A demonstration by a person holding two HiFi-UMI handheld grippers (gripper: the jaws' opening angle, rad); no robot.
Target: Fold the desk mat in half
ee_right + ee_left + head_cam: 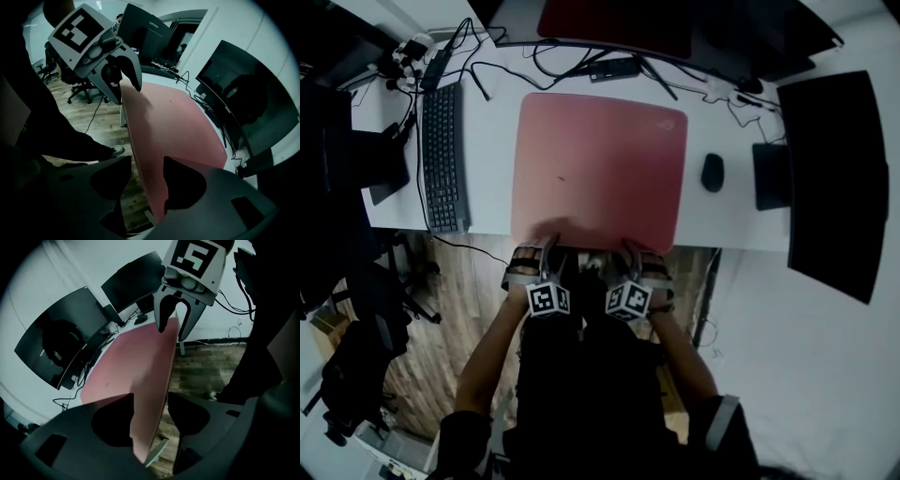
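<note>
The broad white desk (492, 159) is serving as the work surface. The pink rectangular soft desk mat (600, 159) is lying flat and unfolded on it, stretching away from the fingertips, with its near long edge passing right between them. That edge is being straddled by the left gripper (151, 404) and, near it along the same edge, by the right gripper (146, 164). The fingers (113, 401) of the left are spread, one over the mat's top and the other out past the desk's front edge. The fingers (189, 167) of the right are spread likewise, and nothing is being pinched by either pair. The grasping step is judged to be in hand, with the fold itself not yet begun. Since the desk's edge is also sitting between the fingers, a closing on the mat alone is being called for next. After that, the near edge is to be lifted and carried over to the far edge beyond the fingertips.
</note>
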